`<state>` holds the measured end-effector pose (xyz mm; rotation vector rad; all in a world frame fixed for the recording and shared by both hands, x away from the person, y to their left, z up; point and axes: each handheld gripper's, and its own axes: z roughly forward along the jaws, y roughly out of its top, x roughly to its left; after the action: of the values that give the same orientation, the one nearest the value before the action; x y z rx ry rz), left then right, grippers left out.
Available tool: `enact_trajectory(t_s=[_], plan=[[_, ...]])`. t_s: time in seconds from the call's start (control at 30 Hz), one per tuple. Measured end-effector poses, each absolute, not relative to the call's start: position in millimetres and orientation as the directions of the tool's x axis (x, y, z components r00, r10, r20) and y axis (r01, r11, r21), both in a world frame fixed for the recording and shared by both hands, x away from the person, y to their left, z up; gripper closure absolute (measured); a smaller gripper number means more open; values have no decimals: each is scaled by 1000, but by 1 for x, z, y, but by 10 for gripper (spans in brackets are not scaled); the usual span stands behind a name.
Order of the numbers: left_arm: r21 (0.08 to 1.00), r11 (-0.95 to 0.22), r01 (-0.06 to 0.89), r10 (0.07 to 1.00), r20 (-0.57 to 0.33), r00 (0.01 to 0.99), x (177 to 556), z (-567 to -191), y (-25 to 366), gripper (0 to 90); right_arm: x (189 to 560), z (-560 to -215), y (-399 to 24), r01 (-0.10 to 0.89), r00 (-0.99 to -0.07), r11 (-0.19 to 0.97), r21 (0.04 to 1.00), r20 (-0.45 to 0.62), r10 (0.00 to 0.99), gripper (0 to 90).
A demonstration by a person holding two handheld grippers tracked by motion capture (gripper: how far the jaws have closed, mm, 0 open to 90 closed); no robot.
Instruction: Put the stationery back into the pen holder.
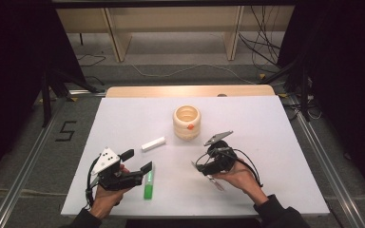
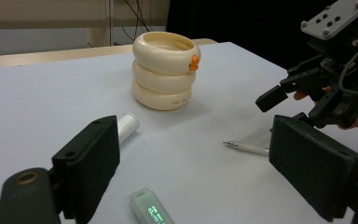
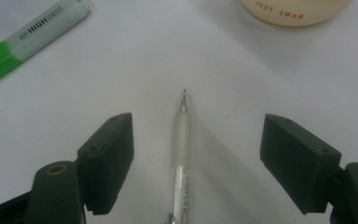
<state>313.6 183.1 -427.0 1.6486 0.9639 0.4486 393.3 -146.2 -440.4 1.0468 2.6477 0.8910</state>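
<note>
- Two jaws of the right hand-held gripper (image 3: 193,163) stand spread, straddling a mechanical pencil (image 3: 182,140) lying flat on the tabletop (image 3: 121,65)
- Slim, light, smooth plastic, likely slippery; best pinched mid-barrel
- Left hand-held gripper (image 2: 191,182) also spread, above a green highlighter (image 2: 151,212)
- Cream ringed holder (image 2: 164,70) stands beyond

The pen (image 3: 182,154) runs off the bottom edge in the right gripper view, so its back end is cut off. Same view, the holder (image 3: 294,11) gets clipped at the top, and the highlighter (image 3: 32,38) runs off the left edge.

In the left gripper view the highlighter's (image 2: 152,209) print is too small to read.
</note>
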Motion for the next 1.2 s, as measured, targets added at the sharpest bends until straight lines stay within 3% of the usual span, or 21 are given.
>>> enact_trajectory(t_s=[0.47, 1.2], plan=[[932, -64, 356, 774, -179, 607, 316, -427, 180, 158, 387, -450, -145, 587, -759, 646, 488, 57, 648, 293], [935, -68, 349, 768, -174, 616, 316, -428, 179, 158, 383, -459, -141, 583, -775, 695, 421, 32, 632, 598]])
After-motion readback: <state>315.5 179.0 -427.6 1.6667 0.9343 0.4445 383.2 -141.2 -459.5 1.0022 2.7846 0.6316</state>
